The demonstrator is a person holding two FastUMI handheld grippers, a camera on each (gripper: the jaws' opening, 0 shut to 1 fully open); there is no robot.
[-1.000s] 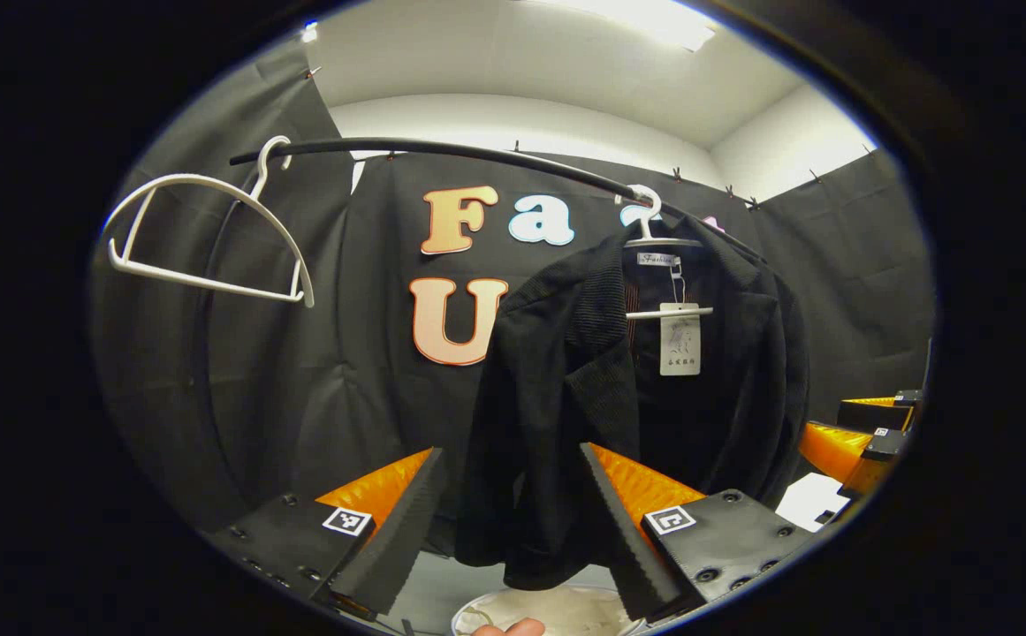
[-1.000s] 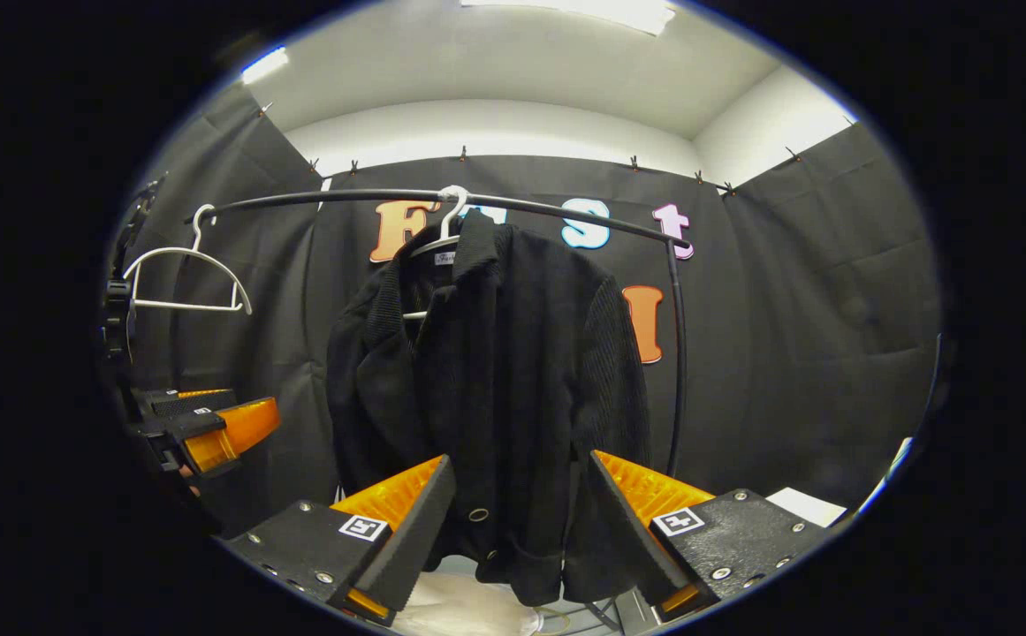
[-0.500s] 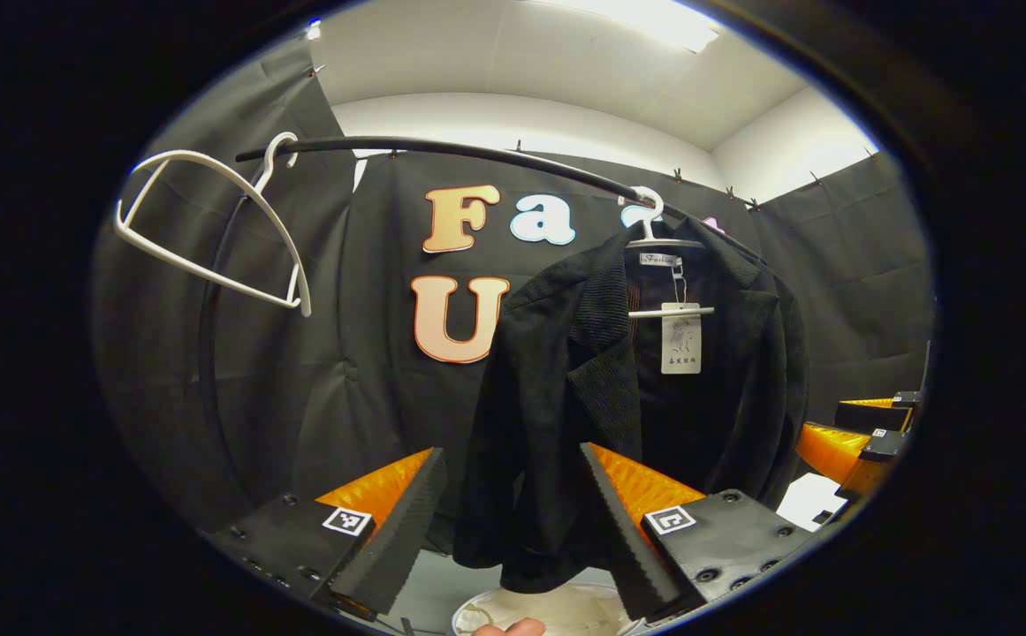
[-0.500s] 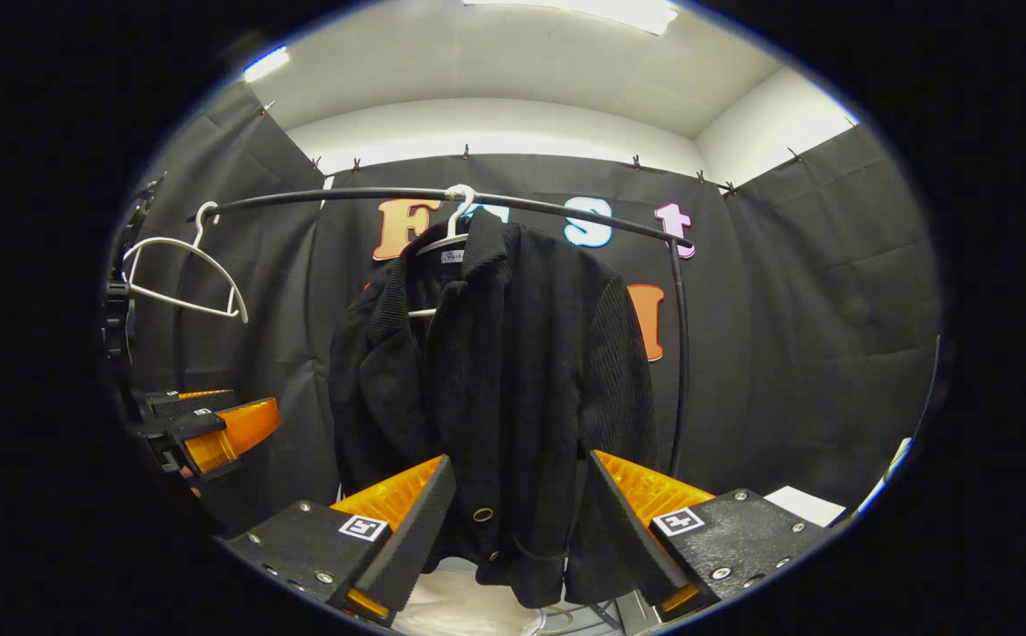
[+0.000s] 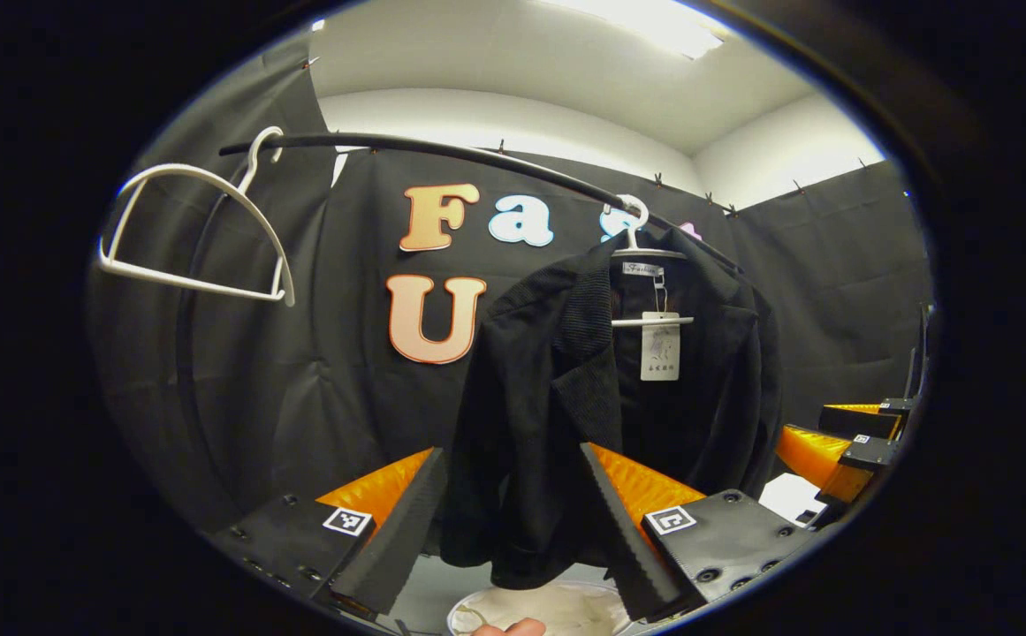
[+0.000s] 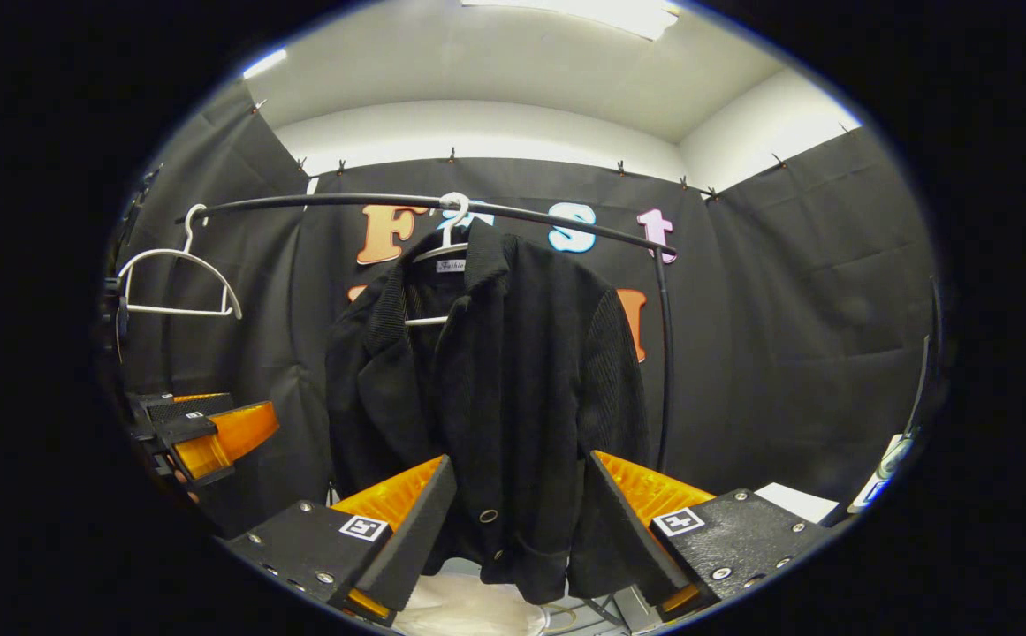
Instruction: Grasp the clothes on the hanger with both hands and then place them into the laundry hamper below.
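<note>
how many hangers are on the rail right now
2: an empty white hanger near the left end of the black rail, and a second white hanger farther right, carrying the black jacket. None looks hidden.

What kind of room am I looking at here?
Most likely a small staged booth made to look like a laundry corner: black cloth walls, a clothes rail holding a black jacket and an empty white hanger.
</note>
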